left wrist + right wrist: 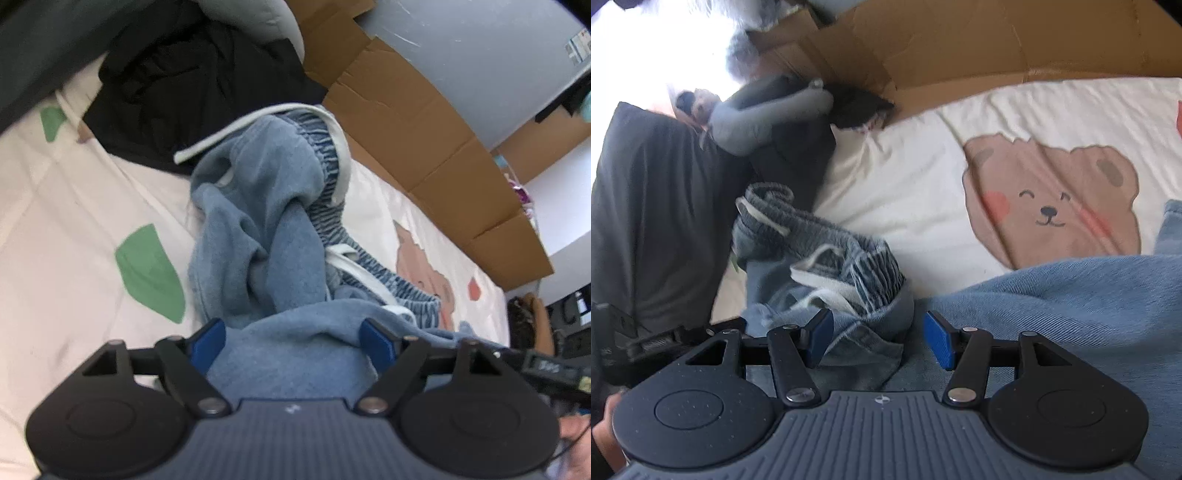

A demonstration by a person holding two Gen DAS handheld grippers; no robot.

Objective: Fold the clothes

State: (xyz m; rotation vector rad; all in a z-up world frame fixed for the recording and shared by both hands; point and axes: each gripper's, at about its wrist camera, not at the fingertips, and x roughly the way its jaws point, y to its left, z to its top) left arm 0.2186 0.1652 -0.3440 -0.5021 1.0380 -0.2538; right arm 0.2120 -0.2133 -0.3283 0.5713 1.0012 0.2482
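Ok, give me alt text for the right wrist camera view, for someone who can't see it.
The right gripper, fingers open, sits over crumpled blue pants with a white drawstring, lying on a cream bedsheet printed with a smiling brown bear. Dark clothes are piled at left, with cardboard behind the bed.

One pair of blue sweatpants (255,221) on the bedsheet (74,206), bunched up. Two white drawstring ends (827,291) spill out at its waistband. Beyond the sweatpants, one black garment (192,85) piled up, and one grey garment (764,110) rolled beside it. Two green patches (151,273) printed on the sheet to the left of the sweatpants; one bear face (1052,199) printed to their right. Behind the sweatpants, flattened cardboard boxes (417,122) line the wall; I can't tell how many. Two grippers: left gripper (291,343), right gripper (879,339), each with two blue pads (938,339).
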